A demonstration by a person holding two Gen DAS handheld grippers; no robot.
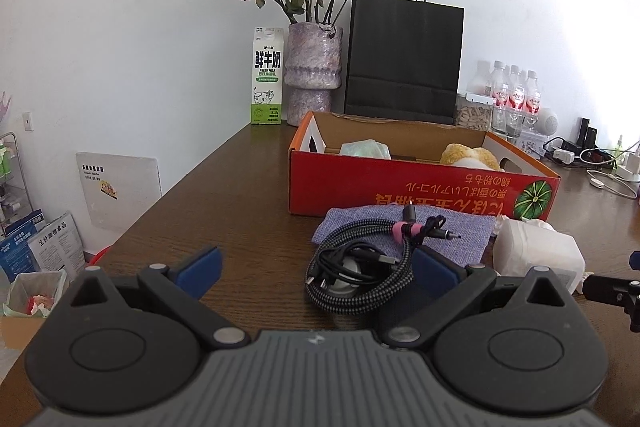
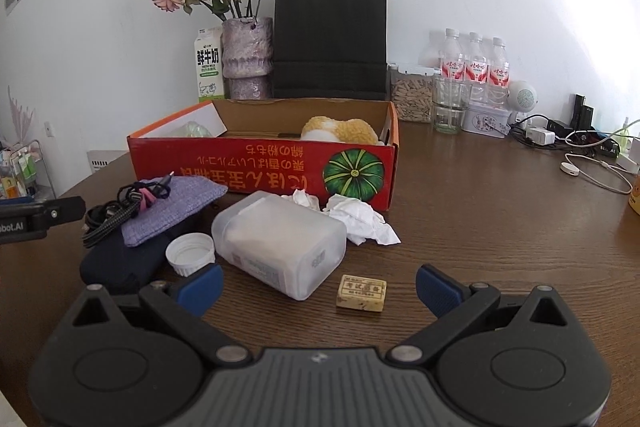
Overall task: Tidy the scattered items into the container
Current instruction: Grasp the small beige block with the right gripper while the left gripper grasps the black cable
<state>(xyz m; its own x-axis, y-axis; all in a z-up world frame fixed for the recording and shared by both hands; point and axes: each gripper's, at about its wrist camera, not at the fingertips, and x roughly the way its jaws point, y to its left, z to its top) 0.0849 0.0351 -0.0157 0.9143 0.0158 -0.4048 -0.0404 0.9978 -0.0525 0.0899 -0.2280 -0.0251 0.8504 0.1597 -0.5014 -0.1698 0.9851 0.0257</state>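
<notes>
Both tools hang over the near edge of the brown table (image 2: 500,211), each with its blue pads spread wide and nothing between them. The left gripper (image 1: 316,267) faces the coiled cables (image 1: 356,271), which lie partly on a lilac cloth pouch (image 1: 456,227) and a dark case beneath it. The right gripper (image 2: 320,287) faces a small yellowed eraser (image 2: 362,291), lying alone on bare wood just in front of its pads. Beside that lie a frosted plastic jar (image 2: 280,243) on its side, its white lid (image 2: 190,253) loose to its left, and crumpled tissue (image 2: 360,219) against the front wall of the red cardboard box (image 2: 256,163). The box stands open toward the middle of the table and already holds a yellow plush toy (image 2: 340,129) and what may be a pale green bundle, though that is half hidden.

The eraser looks the easiest next pick: come down square, pads on its two long sides, and close gently so it does not skid. For the cables, pinching across the whole coil should keep loose ends from trailing.
</notes>
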